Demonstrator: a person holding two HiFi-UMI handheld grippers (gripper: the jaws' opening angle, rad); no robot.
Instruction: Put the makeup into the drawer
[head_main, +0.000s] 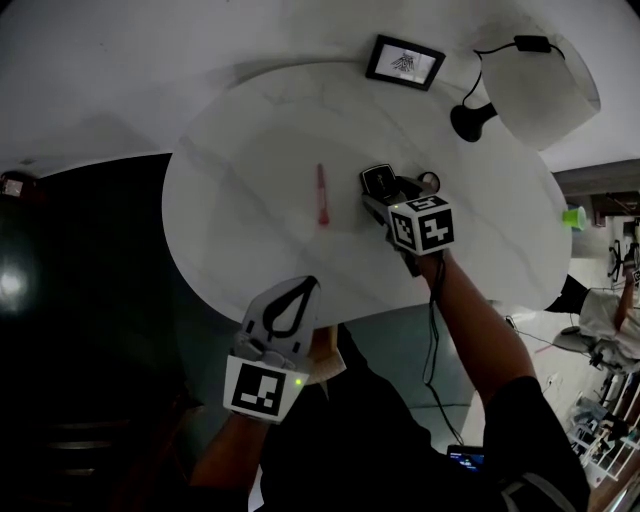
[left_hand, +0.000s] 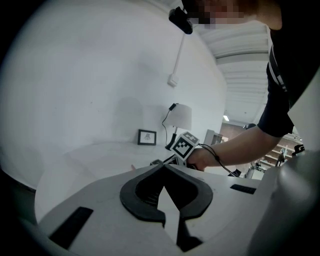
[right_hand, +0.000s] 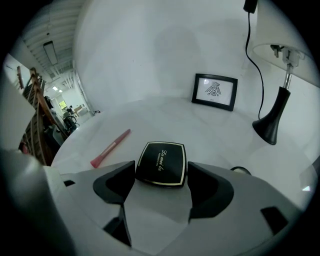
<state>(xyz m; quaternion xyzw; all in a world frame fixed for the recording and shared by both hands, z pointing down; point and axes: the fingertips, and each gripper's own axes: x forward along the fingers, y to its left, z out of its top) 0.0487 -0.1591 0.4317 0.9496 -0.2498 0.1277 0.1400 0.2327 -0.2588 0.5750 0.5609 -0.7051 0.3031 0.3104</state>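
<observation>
So, right gripper (right_hand: 160, 176): jaws spread wide, one on each side of the compact, not yet pressing it.
Compact (right_hand: 161, 163): flat on the table between those jaws. We judge it light, stiff, glossy (so slippery) and likely fragile inside.
Hold: we'd pinch squarely across its two side edges.
Brush (right_hand: 110, 148): pink, lying apart to the left.
Table (right_hand: 150, 112): white, smooth.
Left gripper (left_hand: 163, 170): jaws pressed together, empty.
Drawer: not in view.
</observation>
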